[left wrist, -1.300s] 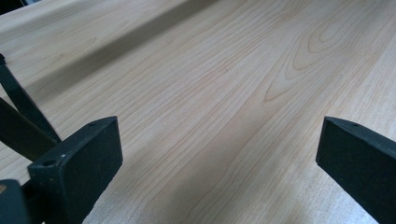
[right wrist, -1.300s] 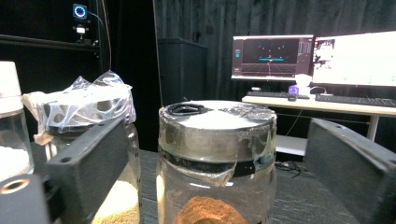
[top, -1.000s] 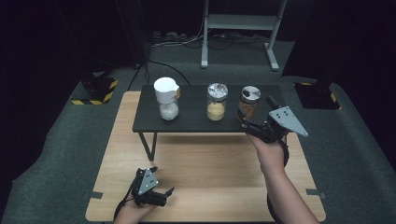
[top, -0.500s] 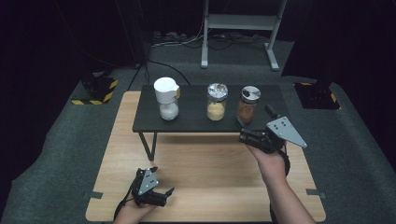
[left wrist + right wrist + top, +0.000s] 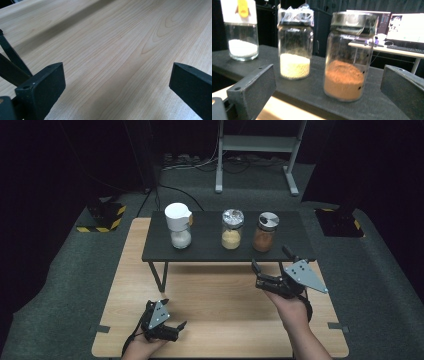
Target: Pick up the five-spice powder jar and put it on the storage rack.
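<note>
Presently, 3 glass jars are seen in a row on the black raised shelf [image 5: 210, 251], which stands on the wooden table [image 5: 220, 320] in the middle of the high view. At the left of the row is the jar of white grains [image 5: 179, 226] with a white cap; at the centre is the jar of pale yellow grains [image 5: 232, 229], covered with crinkled film; at the right is the jar of brown powder [image 5: 264, 232] with a metal lid. All 3 are upright and set apart from one another.

The right gripper [image 5: 272, 266] is held lower right of centre in the high view, just in front of the shelf's near edge and below the brown jar. Its jaws are spread wide and nothing is held between them. In the right gripper view, the jar of brown powder [image 5: 348, 56] is seen between the 2 jaws but farther off, not touched; the jar of pale yellow grains [image 5: 295, 42] is seen left of it, and the jar of white grains [image 5: 241, 31] at the upper left of the frame.

The left gripper [image 5: 170, 320] is seen at the lower left of the high view, low over the table's near edge. Its jaws are likewise spread wide, with only bare table [image 5: 117, 50] seen between them in the left gripper view.
</note>
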Available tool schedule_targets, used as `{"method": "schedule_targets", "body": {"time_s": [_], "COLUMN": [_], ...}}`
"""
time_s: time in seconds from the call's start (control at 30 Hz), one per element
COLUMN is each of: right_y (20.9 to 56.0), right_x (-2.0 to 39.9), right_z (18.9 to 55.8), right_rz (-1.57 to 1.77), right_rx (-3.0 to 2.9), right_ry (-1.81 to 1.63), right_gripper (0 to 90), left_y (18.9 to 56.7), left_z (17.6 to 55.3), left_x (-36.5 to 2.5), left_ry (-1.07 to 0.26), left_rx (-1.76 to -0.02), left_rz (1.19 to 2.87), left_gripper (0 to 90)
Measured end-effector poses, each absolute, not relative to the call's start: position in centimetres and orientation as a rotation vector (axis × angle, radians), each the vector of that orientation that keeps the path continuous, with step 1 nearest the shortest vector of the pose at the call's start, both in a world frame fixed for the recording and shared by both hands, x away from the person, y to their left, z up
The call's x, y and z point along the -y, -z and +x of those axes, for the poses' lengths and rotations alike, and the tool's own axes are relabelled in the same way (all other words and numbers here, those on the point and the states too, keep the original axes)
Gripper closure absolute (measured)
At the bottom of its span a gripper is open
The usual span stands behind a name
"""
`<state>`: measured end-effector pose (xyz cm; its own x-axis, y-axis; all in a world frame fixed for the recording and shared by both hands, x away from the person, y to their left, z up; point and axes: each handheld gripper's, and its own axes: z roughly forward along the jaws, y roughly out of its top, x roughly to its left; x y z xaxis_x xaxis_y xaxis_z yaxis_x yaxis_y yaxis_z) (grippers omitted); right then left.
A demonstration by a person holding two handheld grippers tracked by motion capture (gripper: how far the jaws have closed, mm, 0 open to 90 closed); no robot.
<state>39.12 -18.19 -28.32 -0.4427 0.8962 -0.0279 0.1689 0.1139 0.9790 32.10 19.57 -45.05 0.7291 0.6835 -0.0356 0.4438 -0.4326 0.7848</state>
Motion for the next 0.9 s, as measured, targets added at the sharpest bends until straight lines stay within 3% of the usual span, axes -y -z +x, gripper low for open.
{"method": "schedule_targets", "body": {"time_s": [0.9], "right_y": [33.7], "right_x": [17.7], "right_z": [35.3], "right_rz": [1.033], "right_rx": [-1.915], "right_ry": [-1.287], "right_gripper": [0.0], "left_y": [45.0], "left_z": [32.1], "left_x": [-19.5], "left_ry": [-0.370], "left_rx": [-0.845], "left_rz": [2.102], "left_gripper": [0.8]}}
